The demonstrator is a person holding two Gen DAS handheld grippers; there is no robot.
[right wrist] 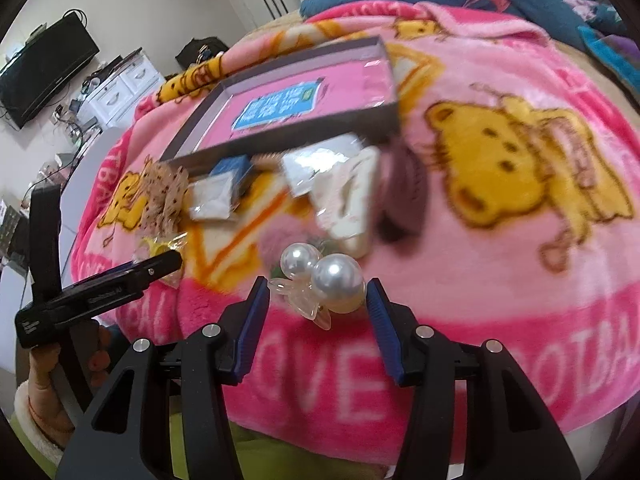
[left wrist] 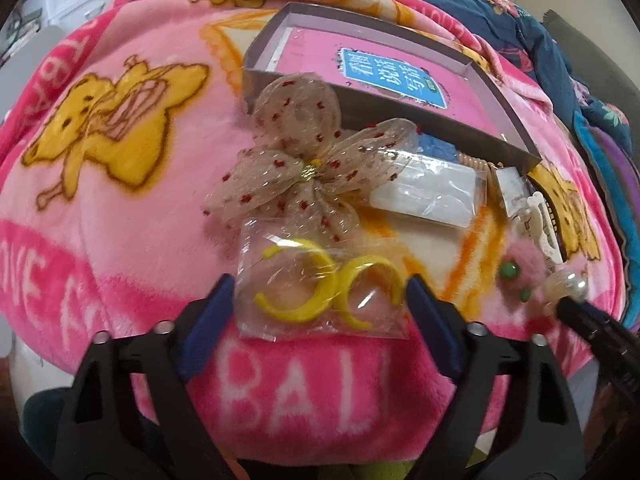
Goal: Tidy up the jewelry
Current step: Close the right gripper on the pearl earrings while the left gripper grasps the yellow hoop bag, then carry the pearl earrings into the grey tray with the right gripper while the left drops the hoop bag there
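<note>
left tool: jaws part open, straddling the bag of yellow rings; blue pads sit at the bag's side edges, no clear squeeze, so not held as far as I can tell.
bag axis: long side runs left-right across the jaw gap; bag lies flat on the blanket, dead ahead of the tool.
right tool: jaws part open around the pearl clip; right pad at or nearly at the big pearl, left pad apart. Grip not confirmed.
nearer hand: each tool is already on its own item.
box: open, beyond both items, up the bed.
obstacles: bow touching the bag's far edge; pompom just beside the clip.
room: clear blanket on the near side of both.
</note>
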